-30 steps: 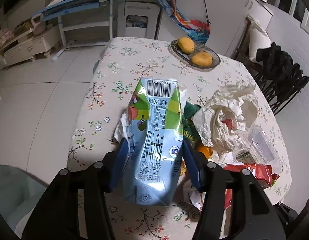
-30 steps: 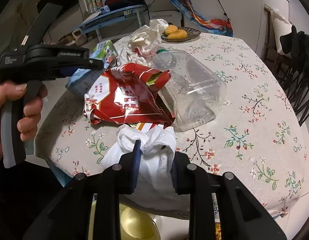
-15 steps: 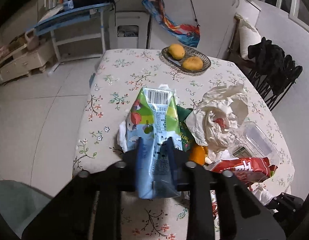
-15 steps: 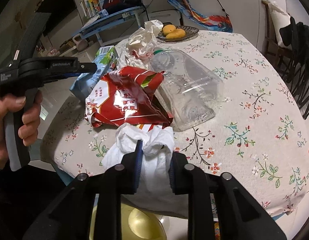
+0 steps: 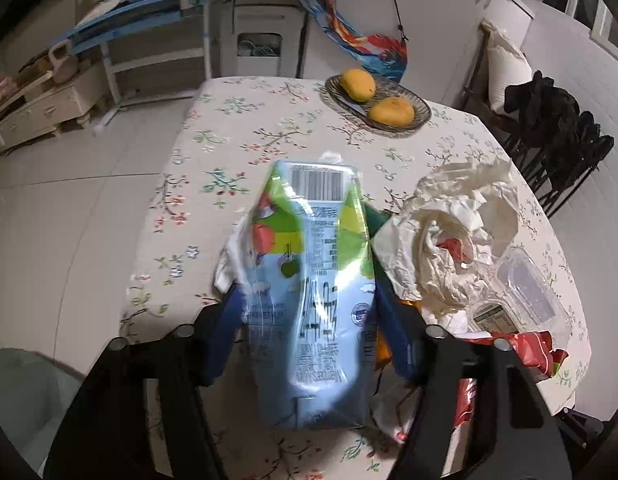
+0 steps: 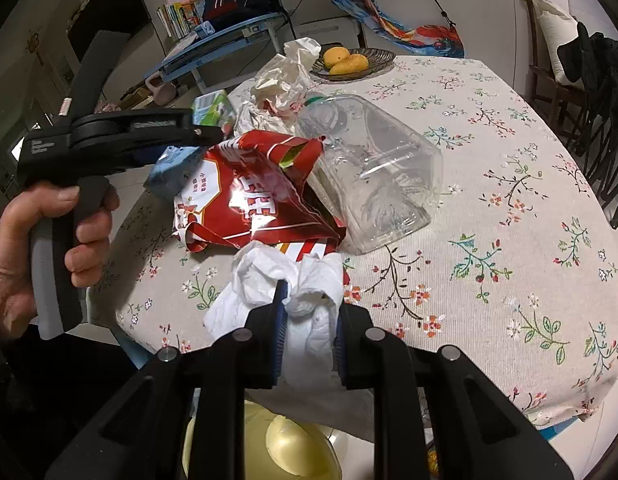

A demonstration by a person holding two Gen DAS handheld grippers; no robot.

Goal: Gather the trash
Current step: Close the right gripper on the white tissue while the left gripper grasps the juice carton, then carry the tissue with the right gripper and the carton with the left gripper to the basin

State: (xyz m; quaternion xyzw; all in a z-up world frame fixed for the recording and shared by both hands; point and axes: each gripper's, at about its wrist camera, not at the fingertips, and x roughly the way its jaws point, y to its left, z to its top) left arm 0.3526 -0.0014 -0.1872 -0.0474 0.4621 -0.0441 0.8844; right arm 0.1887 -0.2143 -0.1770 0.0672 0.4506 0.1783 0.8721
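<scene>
On the left side, the left gripper (image 5: 309,320) has the drink carton (image 5: 313,280) between its blue pads, and its jaws are opening at this moment. The carton looks blurred, and I cannot tell if the pads press on it or if it is already loose. It lies at the near edge of the table (image 5: 237,120), with its barcode end pointing away. So this piece is not collected yet.

Going to the right, most of the trash is on the floral cloth: the crumpled paper wrapper (image 5: 453,240), the clear plastic bottle (image 6: 373,168) lying on its side, and the red snack bag (image 6: 253,200) which leans against the bottle.

On the right side, the right gripper (image 6: 307,320) has its jaws pressed together on the white tissue (image 6: 305,300), pinching it at the table edge. Below this gripper a yellowish round thing (image 6: 285,444) shows; maybe it is a bin, but I cannot say.

My judgement is that the task is at an early stage. Nothing shows as put away. Two pieces are in hand or nearly so, and at least three big pieces wait on the table.
</scene>
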